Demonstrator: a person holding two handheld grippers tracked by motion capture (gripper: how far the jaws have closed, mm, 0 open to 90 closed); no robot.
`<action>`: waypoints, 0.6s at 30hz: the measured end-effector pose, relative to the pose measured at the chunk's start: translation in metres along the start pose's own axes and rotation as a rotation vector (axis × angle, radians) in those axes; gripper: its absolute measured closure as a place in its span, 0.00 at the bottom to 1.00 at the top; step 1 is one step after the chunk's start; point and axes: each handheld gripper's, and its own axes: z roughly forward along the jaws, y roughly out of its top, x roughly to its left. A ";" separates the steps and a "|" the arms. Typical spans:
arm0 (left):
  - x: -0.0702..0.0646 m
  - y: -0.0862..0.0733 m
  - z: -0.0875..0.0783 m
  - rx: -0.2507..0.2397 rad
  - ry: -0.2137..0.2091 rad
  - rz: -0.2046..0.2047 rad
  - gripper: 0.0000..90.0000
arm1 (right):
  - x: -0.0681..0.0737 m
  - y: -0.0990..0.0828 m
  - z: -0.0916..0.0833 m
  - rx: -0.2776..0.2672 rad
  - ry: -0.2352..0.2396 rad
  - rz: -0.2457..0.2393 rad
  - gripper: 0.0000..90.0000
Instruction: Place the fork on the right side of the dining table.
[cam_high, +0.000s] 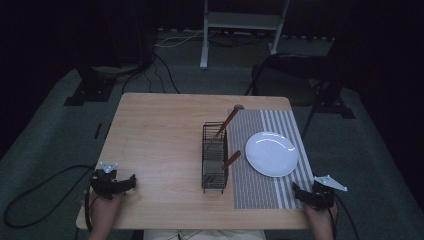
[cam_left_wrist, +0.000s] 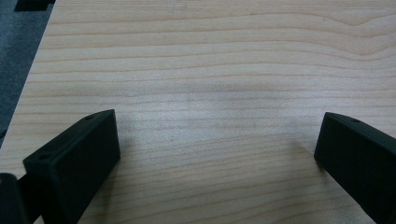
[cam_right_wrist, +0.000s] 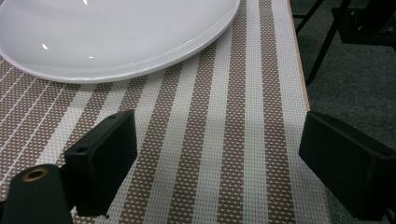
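Fingers (cam_right_wrist: 100, 163) of both my grippers are standing wide and empty, right gripper (cam_right_wrist: 219, 163) hovering over the striped mat (cam_right_wrist: 224, 140) just beside the plate (cam_high: 271, 153), risking clipping its rim on approach.

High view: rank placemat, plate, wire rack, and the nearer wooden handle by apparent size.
1. placemat
2. plate
3. wire rack; its footprint looks smaller than the plate's, but it stands taller, so this rank is unsure
4. nearer wooden handle
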 end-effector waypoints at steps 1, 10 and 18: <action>0.000 0.000 0.000 0.000 0.002 -0.002 0.00 | 0.000 0.001 0.000 0.004 0.005 -0.001 0.12; 0.000 0.000 0.000 0.000 0.003 -0.002 0.00 | 0.004 0.002 -0.001 0.025 0.037 -0.037 0.12; -0.001 0.000 0.000 0.000 0.009 -0.010 0.00 | 0.006 0.002 -0.005 0.040 0.080 -0.001 0.12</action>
